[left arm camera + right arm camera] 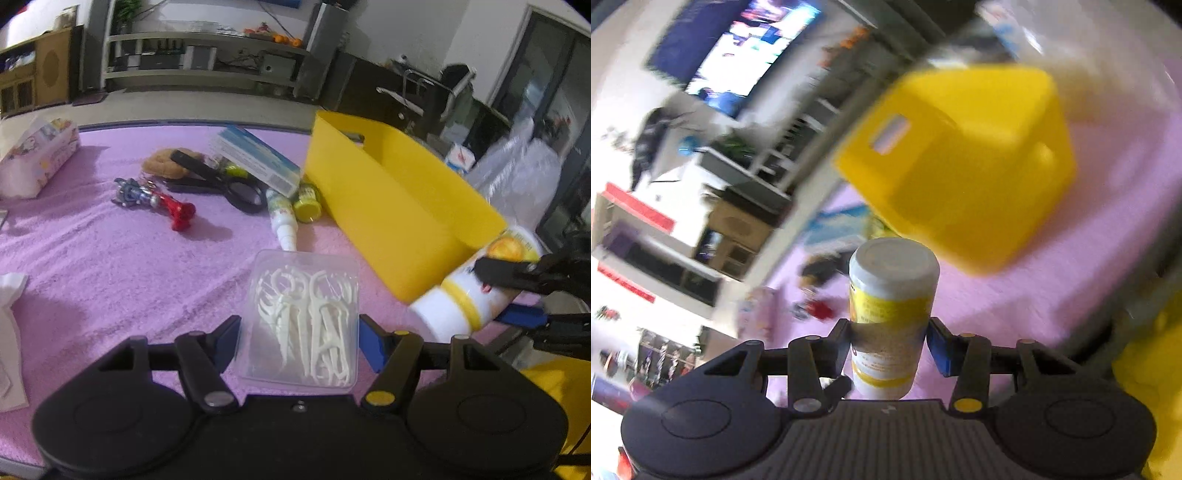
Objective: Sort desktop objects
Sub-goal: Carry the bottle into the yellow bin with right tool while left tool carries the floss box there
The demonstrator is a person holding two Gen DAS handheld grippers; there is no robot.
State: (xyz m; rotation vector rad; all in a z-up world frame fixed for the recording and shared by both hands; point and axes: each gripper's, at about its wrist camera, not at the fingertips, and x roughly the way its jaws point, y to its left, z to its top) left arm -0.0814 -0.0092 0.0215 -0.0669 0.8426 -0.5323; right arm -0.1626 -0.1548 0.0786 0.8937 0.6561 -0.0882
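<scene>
- Left claw [297, 341] straddles the clear floss-pick box [303, 317] at the counter's [110, 266] near edge; whether its pads press cannot be told.
- Right claw [888, 341] is clamped on the white-and-yellow bottle [892, 295], off the counter beside the yellow bin's [960, 158] near corner.
- Risk: the bottle juts far past the pads, so a hurried swing could twist it loose or knock the bin's wall.

Floss box [301, 317] lies before the spray bottle [282, 218], bin [391, 206] right.
</scene>
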